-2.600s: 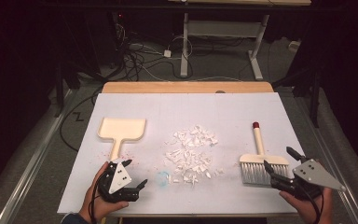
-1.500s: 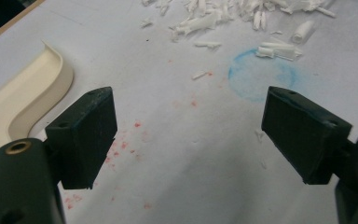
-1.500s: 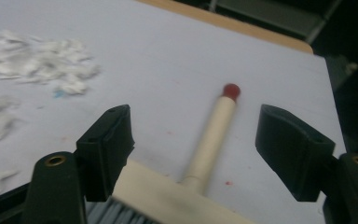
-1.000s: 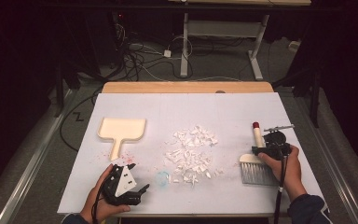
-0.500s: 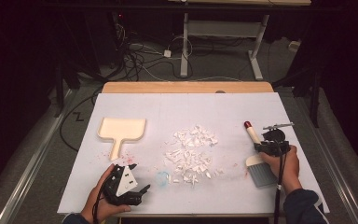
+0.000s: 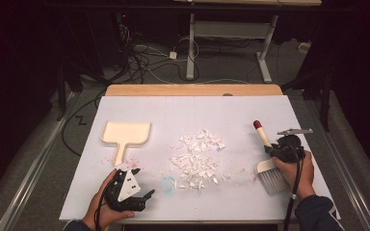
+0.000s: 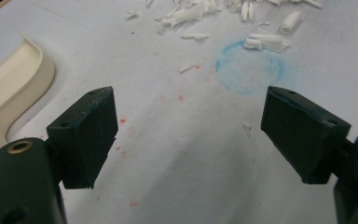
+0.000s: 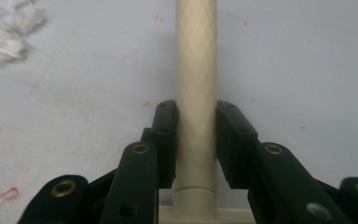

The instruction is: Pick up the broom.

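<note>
Your left gripper point(image 6: 142, 198) rests at the near edge with jaws spread wide and empty, your right gripper point(image 6: 275, 150) clamps the brush point(image 6: 269, 161) handle, and beyond lie the white scraps point(image 6: 196, 157) and the cream dustpan point(image 6: 124, 134).

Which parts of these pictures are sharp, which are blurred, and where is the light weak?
High view: the white table is evenly lit, while the floor behind is dark. Left gripper view: the open left gripper is slightly soft, and the blue ring stain is sharper. Right gripper view: the brush handle is sharp, the paper scraps blurred.
</note>
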### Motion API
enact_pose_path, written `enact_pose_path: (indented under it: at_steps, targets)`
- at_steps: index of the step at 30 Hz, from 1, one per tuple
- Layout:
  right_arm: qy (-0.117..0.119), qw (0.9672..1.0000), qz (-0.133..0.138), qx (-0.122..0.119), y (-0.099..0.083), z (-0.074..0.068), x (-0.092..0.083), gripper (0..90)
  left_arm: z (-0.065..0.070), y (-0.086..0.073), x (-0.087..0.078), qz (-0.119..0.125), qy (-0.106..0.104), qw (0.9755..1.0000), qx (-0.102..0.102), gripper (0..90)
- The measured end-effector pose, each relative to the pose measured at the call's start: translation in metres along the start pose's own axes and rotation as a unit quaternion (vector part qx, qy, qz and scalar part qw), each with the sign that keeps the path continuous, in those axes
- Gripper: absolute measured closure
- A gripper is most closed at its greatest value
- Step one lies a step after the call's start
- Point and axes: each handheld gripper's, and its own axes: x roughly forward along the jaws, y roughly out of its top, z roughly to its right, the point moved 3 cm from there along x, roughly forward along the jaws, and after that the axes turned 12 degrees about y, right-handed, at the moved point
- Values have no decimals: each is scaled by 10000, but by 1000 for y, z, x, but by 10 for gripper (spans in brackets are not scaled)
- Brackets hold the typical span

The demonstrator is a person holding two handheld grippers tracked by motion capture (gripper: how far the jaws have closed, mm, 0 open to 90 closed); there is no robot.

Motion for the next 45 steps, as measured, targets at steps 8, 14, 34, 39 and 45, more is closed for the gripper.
enact_pose_path:
  at_steps: [8,14,34,39,45]
  targets:
    - [77,9958,861,-284,1,-10,-46,719,-1,21,-7,310,-183,9984,-443,175]
    - [232,9882,1431,-491,13,-36,-73,718,12,66,-8,680,-549,9943,-608,188]
    - [855,9656,1891,-1564,24,-147,-70,718,121,184,58,1386,-2101,9608,-1162,376]
    - [801,9630,1964,-1663,20,-157,-72,716,115,180,61,1356,-2304,9542,-1342,554]
    - [984,9591,2017,-1725,20,-157,-78,701,101,174,59,1283,-2337,9558,-1241,618]
